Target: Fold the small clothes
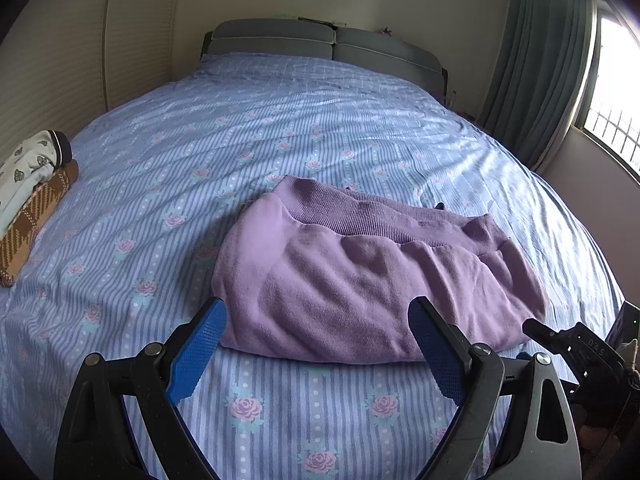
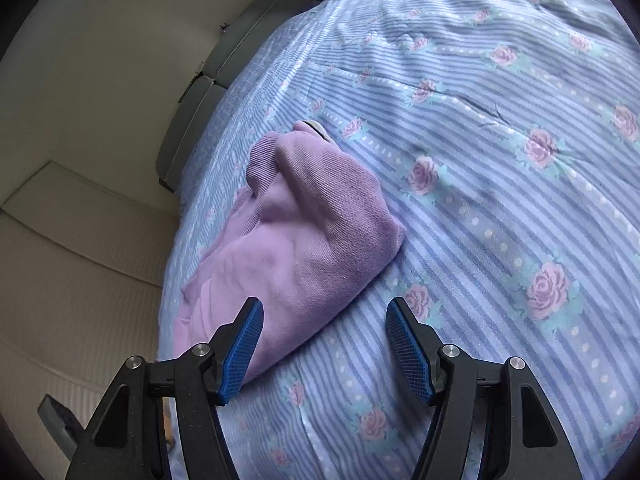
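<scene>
On the striped bedsheet [image 1: 304,128], near its front edge, lies one purple garment [image 1: 360,280], already doubled over with its ribbed waistband on top. The left gripper [image 1: 316,344] hovers at the garment's near edge, fingers wide apart and empty; the right gripper [image 2: 324,344] hovers beside its corner, also spread and holding nothing. A good next fold likely means pinching both near corners evenly. Two other folded clothes [image 1: 28,200] sit stacked far left of the garment.
</scene>
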Demonstrator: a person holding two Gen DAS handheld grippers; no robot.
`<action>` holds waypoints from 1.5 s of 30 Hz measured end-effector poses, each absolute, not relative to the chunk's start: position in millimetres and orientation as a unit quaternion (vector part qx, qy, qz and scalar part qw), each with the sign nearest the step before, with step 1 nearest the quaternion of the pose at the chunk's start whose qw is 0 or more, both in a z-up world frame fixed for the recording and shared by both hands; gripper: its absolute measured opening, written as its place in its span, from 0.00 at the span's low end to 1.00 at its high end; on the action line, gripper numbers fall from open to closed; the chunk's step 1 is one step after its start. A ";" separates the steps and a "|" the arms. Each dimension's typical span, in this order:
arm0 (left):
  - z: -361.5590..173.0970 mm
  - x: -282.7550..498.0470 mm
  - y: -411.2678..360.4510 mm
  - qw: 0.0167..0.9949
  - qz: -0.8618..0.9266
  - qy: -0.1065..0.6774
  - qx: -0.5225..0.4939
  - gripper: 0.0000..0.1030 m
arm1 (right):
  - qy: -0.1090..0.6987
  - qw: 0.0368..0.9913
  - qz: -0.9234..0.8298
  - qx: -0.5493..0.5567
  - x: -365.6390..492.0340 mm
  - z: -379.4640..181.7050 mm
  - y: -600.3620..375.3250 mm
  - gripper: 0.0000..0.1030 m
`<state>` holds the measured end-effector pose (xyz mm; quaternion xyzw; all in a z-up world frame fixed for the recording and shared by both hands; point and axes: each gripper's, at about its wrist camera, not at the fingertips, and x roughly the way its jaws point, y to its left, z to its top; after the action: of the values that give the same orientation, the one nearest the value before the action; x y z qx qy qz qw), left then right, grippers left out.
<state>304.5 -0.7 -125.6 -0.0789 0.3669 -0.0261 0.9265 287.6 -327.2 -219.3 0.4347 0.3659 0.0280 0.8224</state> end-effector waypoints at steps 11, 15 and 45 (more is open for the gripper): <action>-129.4 312.1 9.2 0.925 -0.014 0.369 -0.089 0.90 | 0.334 0.818 0.017 0.467 326.4 -232.2 -328.3 0.55; -128.7 310.7 18.4 0.924 -0.005 0.370 -0.102 0.90 | 0.329 0.804 -0.005 0.494 328.0 -232.1 -331.7 0.37; -137.4 233.1 215.5 0.897 0.131 0.403 -0.123 0.90 | 0.295 0.877 0.050 -0.376 320.6 -195.3 54.3 0.18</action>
<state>233.1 215.5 -137.4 -0.1227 0.4034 0.1306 0.8973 320.6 54.3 -195.3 -0.3756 0.2951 0.0502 0.8771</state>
